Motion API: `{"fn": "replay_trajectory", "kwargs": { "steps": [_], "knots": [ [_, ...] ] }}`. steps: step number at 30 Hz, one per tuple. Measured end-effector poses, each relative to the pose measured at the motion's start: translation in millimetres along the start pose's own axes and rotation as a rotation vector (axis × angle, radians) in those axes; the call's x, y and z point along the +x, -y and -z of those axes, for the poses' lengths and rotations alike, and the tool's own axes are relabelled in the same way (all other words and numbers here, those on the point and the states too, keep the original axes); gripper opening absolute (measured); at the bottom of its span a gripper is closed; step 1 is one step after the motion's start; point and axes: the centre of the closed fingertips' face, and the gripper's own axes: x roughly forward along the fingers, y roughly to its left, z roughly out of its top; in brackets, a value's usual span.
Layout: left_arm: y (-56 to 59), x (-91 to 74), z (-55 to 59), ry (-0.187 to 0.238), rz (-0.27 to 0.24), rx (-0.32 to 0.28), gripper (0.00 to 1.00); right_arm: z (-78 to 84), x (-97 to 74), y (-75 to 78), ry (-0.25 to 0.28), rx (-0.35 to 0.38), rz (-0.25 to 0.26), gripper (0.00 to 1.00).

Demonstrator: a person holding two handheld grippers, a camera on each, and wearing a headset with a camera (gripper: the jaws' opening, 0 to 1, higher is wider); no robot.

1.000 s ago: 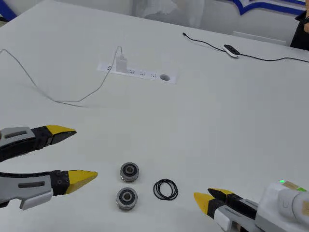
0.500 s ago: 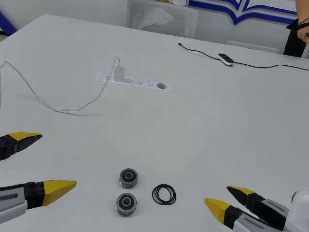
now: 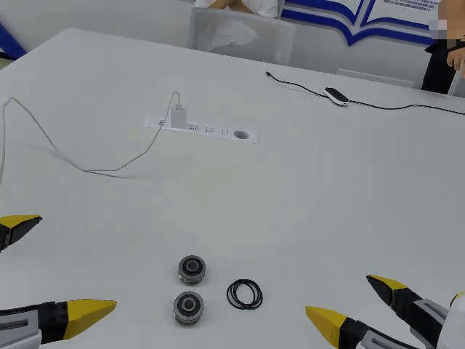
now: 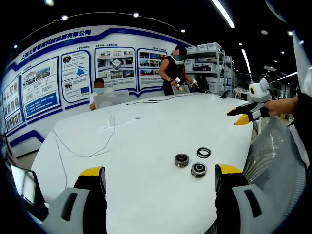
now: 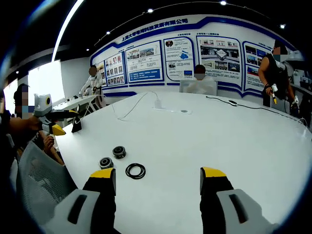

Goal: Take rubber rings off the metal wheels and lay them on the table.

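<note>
L claw & R claw both released, empty, flanking work. Rubber rings lie on tabletop just beside two metal wheels. Can't tell if more rings on wheels; next prob. close-in check.

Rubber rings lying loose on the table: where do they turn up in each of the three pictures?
Head view: rings bottom centre, right of the wheels.
Left gripper view: rings right of centre, just above the wheels.
Right gripper view: rings lower left, right of the wheels.
Shared landmark: the two wheels.
</note>
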Motion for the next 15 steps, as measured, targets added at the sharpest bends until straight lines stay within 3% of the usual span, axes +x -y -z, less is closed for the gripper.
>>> {"fn": "replay_trajectory", "kwargs": {
  "steps": [8, 15],
  "knots": [
    [6.0, -1.4, 19.4, -0.042, 0.007, 0.009, 1.00, 5.7, 5.5, -10.9, -0.009, 0.010, -0.018, 0.78],
    [1.1, -2.5, 23.6, -0.043, -0.018, -0.006, 1.00, 6.5, 7.3, -12.7, -0.012, 0.031, -0.015, 0.81]
  ]
}}
